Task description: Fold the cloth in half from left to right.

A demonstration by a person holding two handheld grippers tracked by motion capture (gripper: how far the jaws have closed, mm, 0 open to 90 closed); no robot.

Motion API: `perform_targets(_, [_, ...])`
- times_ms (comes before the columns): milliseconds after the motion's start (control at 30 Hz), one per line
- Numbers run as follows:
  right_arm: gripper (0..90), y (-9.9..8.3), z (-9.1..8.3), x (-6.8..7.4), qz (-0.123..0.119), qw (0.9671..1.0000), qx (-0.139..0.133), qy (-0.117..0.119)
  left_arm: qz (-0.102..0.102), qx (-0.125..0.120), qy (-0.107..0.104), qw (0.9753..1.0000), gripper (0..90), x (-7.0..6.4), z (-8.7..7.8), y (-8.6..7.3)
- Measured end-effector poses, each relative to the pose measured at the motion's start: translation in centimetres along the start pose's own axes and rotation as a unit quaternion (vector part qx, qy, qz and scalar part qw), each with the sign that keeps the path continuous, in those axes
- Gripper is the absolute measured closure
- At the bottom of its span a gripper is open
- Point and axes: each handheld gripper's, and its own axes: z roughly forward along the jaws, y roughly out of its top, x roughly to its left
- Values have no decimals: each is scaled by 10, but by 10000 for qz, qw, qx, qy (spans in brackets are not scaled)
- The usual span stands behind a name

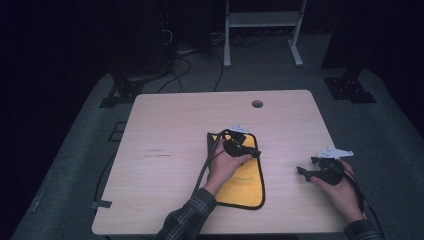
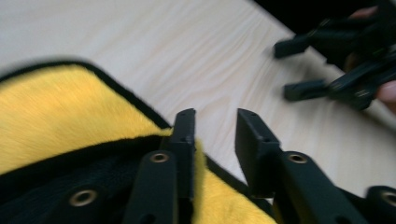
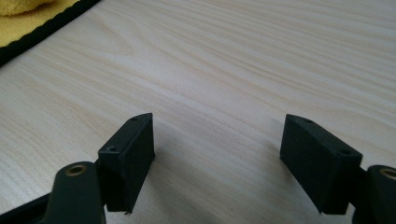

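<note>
The high view looks forward and down over the whole bench (image 1: pixel 165 125); both gripper views skim it closely (inches of woodgrain), sharing the cloth's (image 3: pixel 28 11) black-edged border.

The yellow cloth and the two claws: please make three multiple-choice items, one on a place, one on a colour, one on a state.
1. Where does the yellow cloth lie on the table?
A. far left corner
B. near the front edge, about the middle
C. over the round hole

2. What colour is the cloth's border?
A. black
B. white
C. red

3. How do the jaws of the right claw stand?
A. shut on the cloth
B. shut on nothing
C. wide apart over bare wood

Key: 1 B, the high view shows it by the front edge under the left claw. 2 A, a black edging runs round it. 3 C, the right gripper view shows wood between them.
</note>
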Motion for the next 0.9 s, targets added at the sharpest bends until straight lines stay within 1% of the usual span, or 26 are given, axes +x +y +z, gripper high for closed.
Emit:
perform_targets(33, [249, 0, 0, 0, -1, 10000, 0, 0, 44, -11, 3, 10000, 664, -1, -7, 1])
perform_targets(100, [250, 0, 0, 0, -1, 10000, 0, -1, 153, -153, 55, 9998, 651, -4, -25, 2])
perform_targets(200, [250, 0, 0, 0, 0, 10000, 1, -2, 237, -235, 212, 9992, 626, -6, -53, -4])
perform_targets(267, [250, 0, 0, 0, -1, 10000, 4, -2, 236, -258, 348, 9988, 616, -3, -70, -15])
perform_targets(367, [250, 0, 0, 0, -2, 10000, 3, -3, 154, -233, 573, 9980, 602, 4, -93, -35])
perform_targets(400, [250, 0, 0, 0, -1, 10000, 3, -3, 93, -232, 619, 9978, 600, 7, -99, -43])
perform_targets(467, [250, 0, 0, 0, -1, 10000, 3, -4, 32, -185, 772, 9968, 589, 14, -109, -58])
perform_targets(500, [250, 0, 0, 0, 1, 10000, 4, -6, 8, -170, 863, 9961, 584, 18, -113, -64])
perform_targets(567, [250, 0, 0, 0, 4, 10000, 5, -8, -139, -149, 1026, 9945, 581, 31, -120, -75])
perform_targets(633, [249, 0, 0, 0, 8, 10000, 6, -8, -258, -145, 1205, 9923, 598, 44, -125, -79])
perform_targets(667, [248, 0, 0, 0, 9, 10000, 7, -9, -324, -116, 1252, 9915, 609, 51, -125, -80])
perform_targets(767, [246, 0, 0, 0, 10, 10000, 7, -12, -473, -28, 1347, 9898, 629, 66, -122, -80])
perform_targets(833, [246, 0, 0, 0, 15, 10000, 6, -13, -531, 6, 1393, 9888, 631, 75, -116, -79])
perform_targets(900, [246, 0, 0, 0, 22, 10000, 8, -15, -578, 17, 1364, 9890, 628, 79, -109, -76])
